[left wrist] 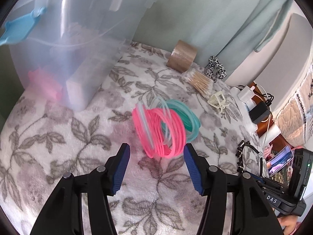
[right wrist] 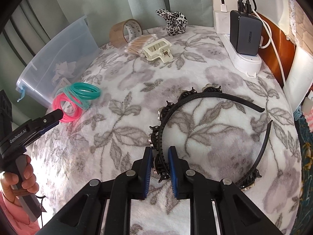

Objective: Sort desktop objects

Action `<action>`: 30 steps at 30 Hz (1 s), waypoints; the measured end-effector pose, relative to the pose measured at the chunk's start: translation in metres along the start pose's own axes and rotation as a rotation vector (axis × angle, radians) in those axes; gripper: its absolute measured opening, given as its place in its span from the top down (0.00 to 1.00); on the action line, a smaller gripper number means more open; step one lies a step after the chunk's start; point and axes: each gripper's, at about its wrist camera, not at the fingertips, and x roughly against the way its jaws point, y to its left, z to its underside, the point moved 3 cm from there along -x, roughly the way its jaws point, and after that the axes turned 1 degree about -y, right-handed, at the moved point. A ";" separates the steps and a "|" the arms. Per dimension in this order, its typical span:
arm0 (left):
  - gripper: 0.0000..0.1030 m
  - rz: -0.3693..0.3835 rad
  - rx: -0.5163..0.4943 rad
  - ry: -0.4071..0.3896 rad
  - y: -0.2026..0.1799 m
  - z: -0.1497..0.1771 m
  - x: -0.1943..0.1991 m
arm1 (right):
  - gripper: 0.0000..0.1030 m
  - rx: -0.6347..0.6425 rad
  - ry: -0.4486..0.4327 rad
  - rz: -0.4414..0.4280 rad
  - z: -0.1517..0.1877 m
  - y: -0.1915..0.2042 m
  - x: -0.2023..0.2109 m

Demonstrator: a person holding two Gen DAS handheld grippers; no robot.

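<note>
Right gripper: the black two-finger gripper with blue pads (right wrist: 160, 162) straddles the band of the black plastic headband with flower studs (right wrist: 195, 115); its jaws stand narrow, though I cannot tell whether the pads press on the band yet.
Left gripper: the matching black gripper (left wrist: 156, 154) is released, jaws wide, empty, its tips just short of the bangles.
Bangles: a loose bundle of thin pink, teal and clear jelly rings (left wrist: 164, 125) lies on the white floral fleece cover (left wrist: 58, 137), near the translucent plastic storage bin (left wrist: 74, 39).
Headband position: flat on the cover, open ends towards the white power strip (right wrist: 244, 62).
Step in hand: probably securing the headband for the bin.
How to do it well: clamp the plain band squarely between studs, lift level so the arms don't drag the fleece.
Bangles advice: scoop several rings together, as they would splay easily.
</note>
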 end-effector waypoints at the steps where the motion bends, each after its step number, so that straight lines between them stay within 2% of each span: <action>1: 0.44 0.000 -0.003 -0.002 -0.001 -0.001 0.000 | 0.83 -0.001 0.001 -0.002 0.000 0.000 0.000; 3: 0.45 0.000 -0.009 -0.006 -0.002 -0.002 -0.001 | 0.83 -0.009 0.004 -0.013 -0.001 -0.001 0.000; 7: 0.65 0.009 0.003 -0.008 0.000 -0.004 -0.003 | 0.83 -0.049 0.007 -0.058 -0.002 -0.005 0.002; 9: 0.69 0.015 0.006 -0.013 -0.001 -0.006 -0.002 | 0.83 -0.066 0.005 -0.077 -0.003 -0.005 0.003; 11: 0.80 0.022 0.006 -0.018 -0.002 -0.007 -0.002 | 0.84 -0.083 0.002 -0.101 -0.005 -0.005 0.005; 13: 0.83 0.028 0.005 -0.023 -0.003 -0.008 0.000 | 0.84 -0.095 -0.004 -0.117 -0.006 -0.003 0.007; 30: 0.85 0.112 -0.026 -0.116 -0.022 -0.021 0.040 | 0.86 -0.183 -0.128 -0.318 -0.026 -0.003 0.045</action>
